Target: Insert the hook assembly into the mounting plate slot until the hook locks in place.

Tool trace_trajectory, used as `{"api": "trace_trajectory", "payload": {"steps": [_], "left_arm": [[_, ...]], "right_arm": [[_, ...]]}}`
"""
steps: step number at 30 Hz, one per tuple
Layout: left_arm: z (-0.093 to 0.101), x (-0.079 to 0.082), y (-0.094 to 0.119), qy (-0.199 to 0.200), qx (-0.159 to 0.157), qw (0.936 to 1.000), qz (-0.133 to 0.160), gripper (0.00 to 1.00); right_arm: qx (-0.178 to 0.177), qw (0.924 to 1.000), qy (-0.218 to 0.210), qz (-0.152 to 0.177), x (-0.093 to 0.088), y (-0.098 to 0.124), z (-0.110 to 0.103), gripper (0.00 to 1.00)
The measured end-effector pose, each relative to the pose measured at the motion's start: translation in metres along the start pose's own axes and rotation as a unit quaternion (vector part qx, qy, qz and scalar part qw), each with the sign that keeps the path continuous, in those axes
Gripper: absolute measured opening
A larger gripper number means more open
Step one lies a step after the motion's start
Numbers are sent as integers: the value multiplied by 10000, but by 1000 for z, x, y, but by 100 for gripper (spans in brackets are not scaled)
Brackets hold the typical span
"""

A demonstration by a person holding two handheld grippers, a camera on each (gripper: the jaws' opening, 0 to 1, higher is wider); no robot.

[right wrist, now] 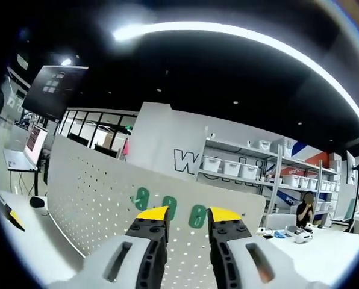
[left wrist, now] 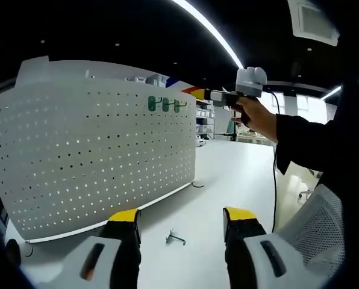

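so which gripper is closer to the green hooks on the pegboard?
Right. The right gripper is up at the green hooks on the pegboard. The left gripper hangs low over the table, well back from them.

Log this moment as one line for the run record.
right gripper: open, at green hooks on white perforated pegboard | left gripper: open, over loose metal hook on white table

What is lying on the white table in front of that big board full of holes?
A small metal hook lies loose on the table, before the pegboard. Green hooks already hang on the board. What lies behind it is hidden.
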State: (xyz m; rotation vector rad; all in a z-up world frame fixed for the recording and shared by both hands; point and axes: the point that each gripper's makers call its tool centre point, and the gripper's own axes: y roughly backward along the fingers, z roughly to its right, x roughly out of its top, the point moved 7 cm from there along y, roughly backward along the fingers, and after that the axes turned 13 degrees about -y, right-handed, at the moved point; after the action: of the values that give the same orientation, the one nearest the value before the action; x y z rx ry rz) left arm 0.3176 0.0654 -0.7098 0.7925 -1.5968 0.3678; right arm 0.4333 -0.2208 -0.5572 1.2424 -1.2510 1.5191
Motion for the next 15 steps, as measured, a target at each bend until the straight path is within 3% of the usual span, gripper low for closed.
{"api": "trace_trajectory", "payload": {"steps": [15], "left_arm": [[0, 4, 4, -1, 51, 10000, 46, 56]], "right_arm": [[550, 9972, 36, -510, -33, 23, -36, 23]]}}
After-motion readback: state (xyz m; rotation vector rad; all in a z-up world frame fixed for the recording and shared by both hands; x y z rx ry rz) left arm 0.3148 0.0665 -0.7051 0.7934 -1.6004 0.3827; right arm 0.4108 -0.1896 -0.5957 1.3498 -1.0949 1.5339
